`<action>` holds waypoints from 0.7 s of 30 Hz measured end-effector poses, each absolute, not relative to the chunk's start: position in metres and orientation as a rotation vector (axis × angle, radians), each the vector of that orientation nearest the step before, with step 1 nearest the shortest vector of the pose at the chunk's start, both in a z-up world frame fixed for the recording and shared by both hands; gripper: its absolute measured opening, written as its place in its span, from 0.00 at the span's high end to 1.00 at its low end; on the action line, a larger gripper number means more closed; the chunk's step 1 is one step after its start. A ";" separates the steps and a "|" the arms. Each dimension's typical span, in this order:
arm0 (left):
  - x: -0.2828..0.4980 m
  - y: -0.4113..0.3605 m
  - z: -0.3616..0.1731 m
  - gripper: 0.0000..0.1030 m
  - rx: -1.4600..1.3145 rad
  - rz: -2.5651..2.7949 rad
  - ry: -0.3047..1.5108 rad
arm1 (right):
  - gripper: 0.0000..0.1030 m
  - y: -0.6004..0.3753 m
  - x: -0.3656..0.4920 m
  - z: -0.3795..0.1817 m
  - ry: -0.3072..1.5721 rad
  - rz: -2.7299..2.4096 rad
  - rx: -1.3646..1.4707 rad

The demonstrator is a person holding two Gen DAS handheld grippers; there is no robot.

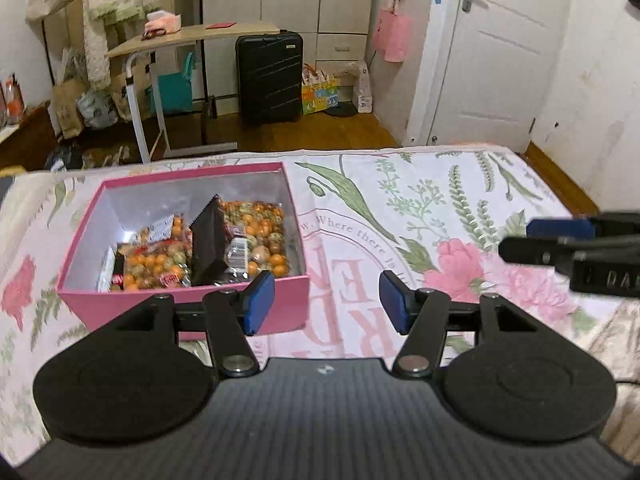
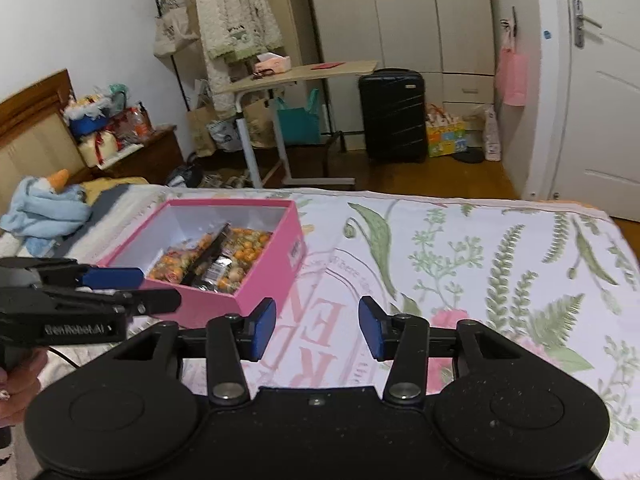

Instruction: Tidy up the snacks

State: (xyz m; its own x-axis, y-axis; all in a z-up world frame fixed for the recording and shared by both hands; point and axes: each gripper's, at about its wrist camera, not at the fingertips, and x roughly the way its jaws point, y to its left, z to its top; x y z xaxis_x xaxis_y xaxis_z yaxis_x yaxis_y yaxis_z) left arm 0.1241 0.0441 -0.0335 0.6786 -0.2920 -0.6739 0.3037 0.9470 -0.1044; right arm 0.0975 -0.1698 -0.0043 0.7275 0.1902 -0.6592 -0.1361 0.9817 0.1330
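Bedroom scene, both grippers hovering over a floral bedspread [image 1: 400, 208].

Far left, right wrist view: a light blue plush toy [image 2: 44, 208] is lying crumpled at the head of the bed, with a wooden headboard [image 2: 32, 120] standing behind it.

Left of centre: a pink box [image 1: 184, 304] is sitting open-topped on the bedspread. Inside, bags of orange and green wrapped candies [image 1: 256, 232] are lying flat along the bottom, and a black snack pouch [image 1: 208, 244] is leaning upright among them, serrated top edge up. A small white packet [image 1: 107, 268] is resting against the box's left inner wall.

Centre: the left gripper [image 1: 326, 306] is hanging just beside the box's near right corner, its left blue pad [image 1: 260, 302] overlapping the pink wall in view; whether it is touching is unclear. Its jaws are standing wide apart, holding nothing.

Right: the right gripper [image 2: 317, 328] is hovering over the printed pink lettering [image 2: 320, 332] on the bedspread, to the right of the box, jaws spread wide and gripping nothing. From the left wrist view it is entering side-on at the right edge.

Background, beyond the bed: a rolling desk [image 1: 192, 40], a black suitcase [image 1: 269, 78] standing upright, white wardrobe doors [image 2: 400, 12], a white room door [image 1: 504, 56].
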 end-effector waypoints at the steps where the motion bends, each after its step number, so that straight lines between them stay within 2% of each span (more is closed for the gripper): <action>1: 0.122 0.045 -0.032 0.45 -0.006 -0.332 0.763 | 0.50 -0.169 0.095 -0.003 0.746 0.166 0.083; 5: 0.114 0.050 -0.028 0.45 -0.042 -0.297 0.768 | 0.49 -0.162 0.080 0.000 0.755 0.174 0.087; 9: 0.106 0.056 -0.028 0.45 -0.057 -0.281 0.782 | 0.39 -0.155 0.066 0.001 0.745 0.167 0.082; 18: 0.086 0.055 -0.028 0.39 -0.011 -0.264 0.761 | 0.37 -0.150 0.056 0.002 0.751 0.117 0.070; 21: 0.084 0.054 -0.029 0.32 0.003 -0.243 0.765 | 0.23 -0.149 0.055 0.002 0.747 0.098 0.060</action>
